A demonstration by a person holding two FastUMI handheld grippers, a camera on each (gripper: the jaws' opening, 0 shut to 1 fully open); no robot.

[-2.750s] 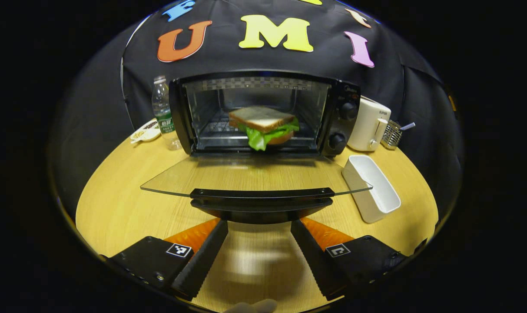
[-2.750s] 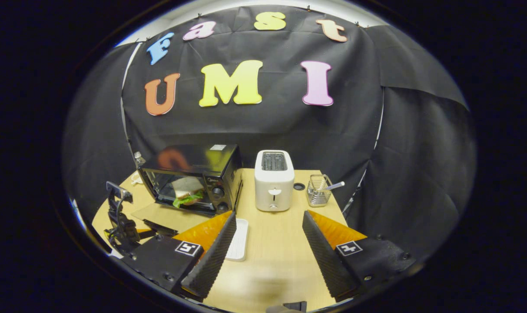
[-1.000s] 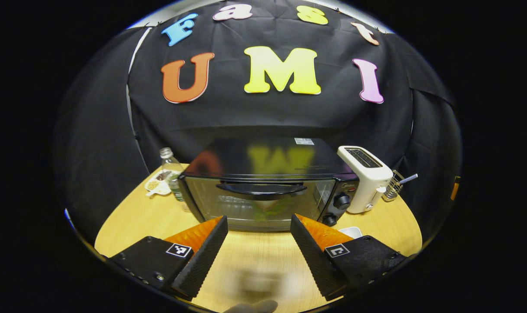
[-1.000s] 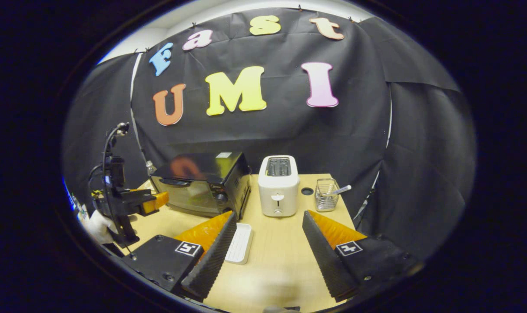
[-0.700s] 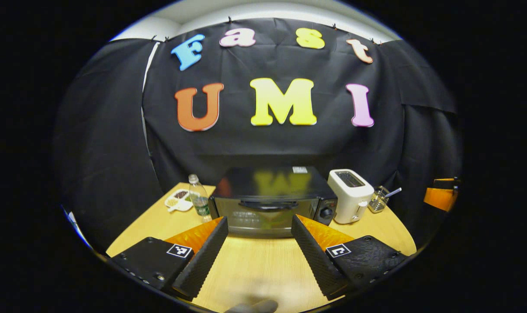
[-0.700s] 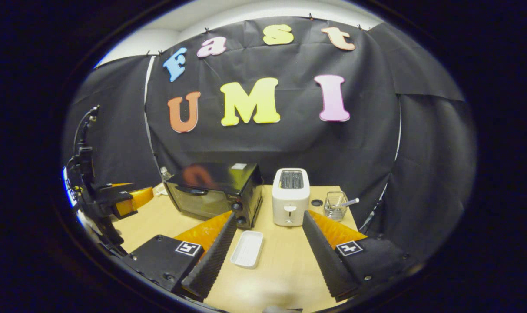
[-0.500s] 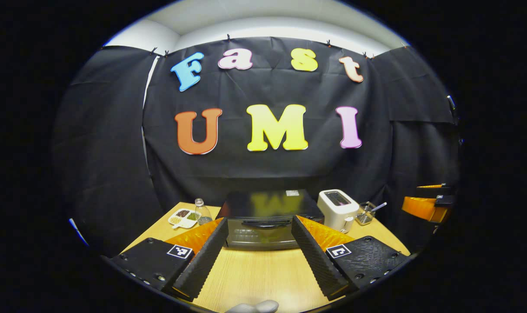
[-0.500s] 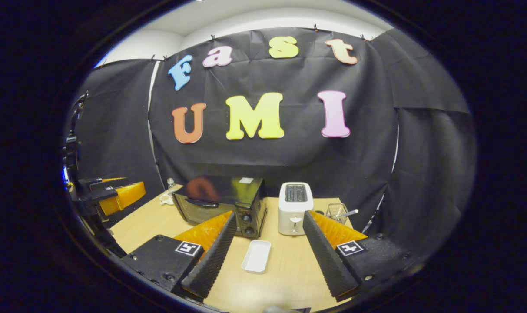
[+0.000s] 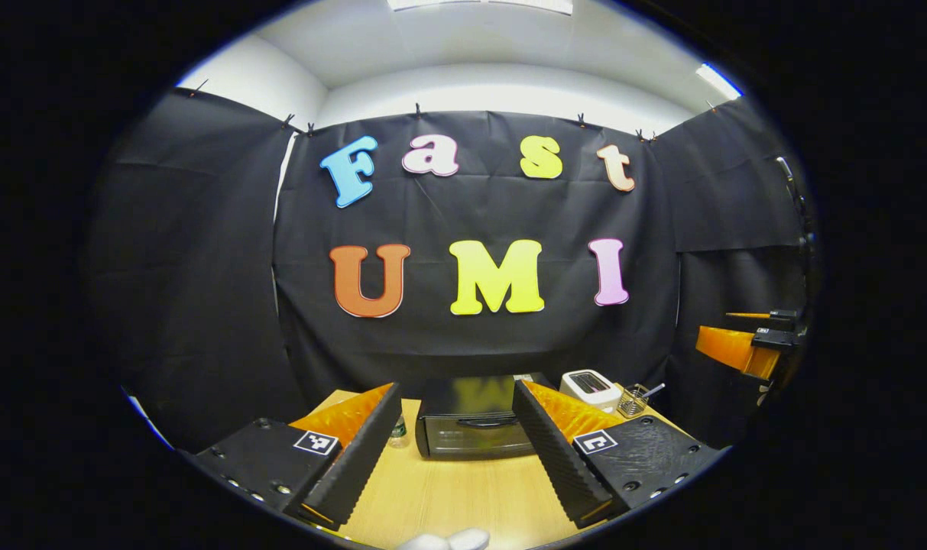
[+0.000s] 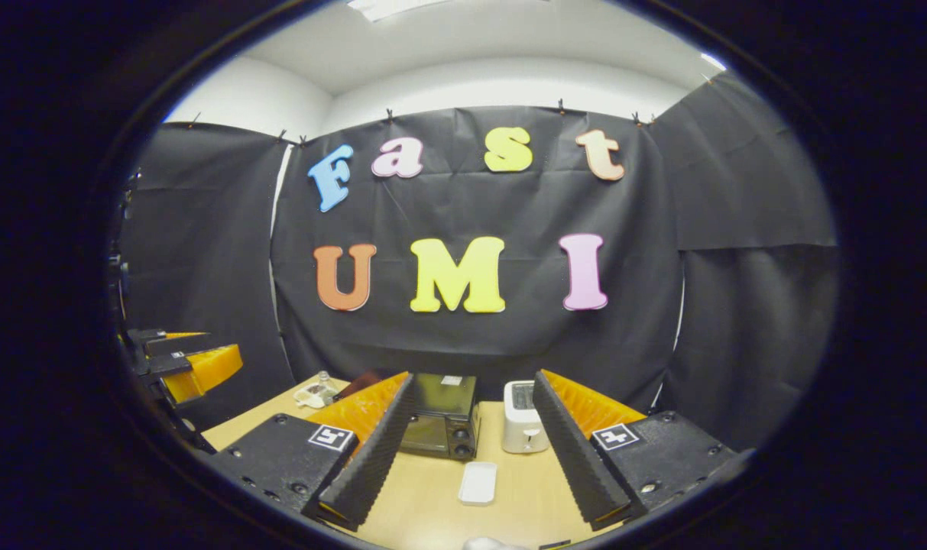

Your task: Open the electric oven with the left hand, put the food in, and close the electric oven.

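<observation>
Holding both grippers well back from the table, you had the oven (image 9: 474,426) at 6 o'clock in the left gripper view, low between the fingers of the left gripper (image 9: 455,447). Its door looked shut, handle across the front, and I judged the closing step done. The food could not be made out through the glass from that far off; I took it to be inside, but the pictures were too small to settle it.

Your left gripper was spread wide and held nothing. Your right gripper (image 10: 471,451) was likewise spread and empty, and it also showed at 3 o'clock in the left gripper view, apart from everything on the table. Both were pointed level at the back wall, which reads as a retreat posture, not a reach.

In the right gripper view the toaster (image 10: 523,426) stood just beside the oven at its right, with the small white tray (image 10: 478,483) in front of them at 6 o'clock on the table (image 10: 425,508). A bottle (image 9: 399,431) sat just left of the oven, and a wire basket (image 9: 633,400) lay beyond the toaster. The near half of the table was bare wood, so you had open room in front of the door; the crowding was only along the oven's two flanks.
</observation>
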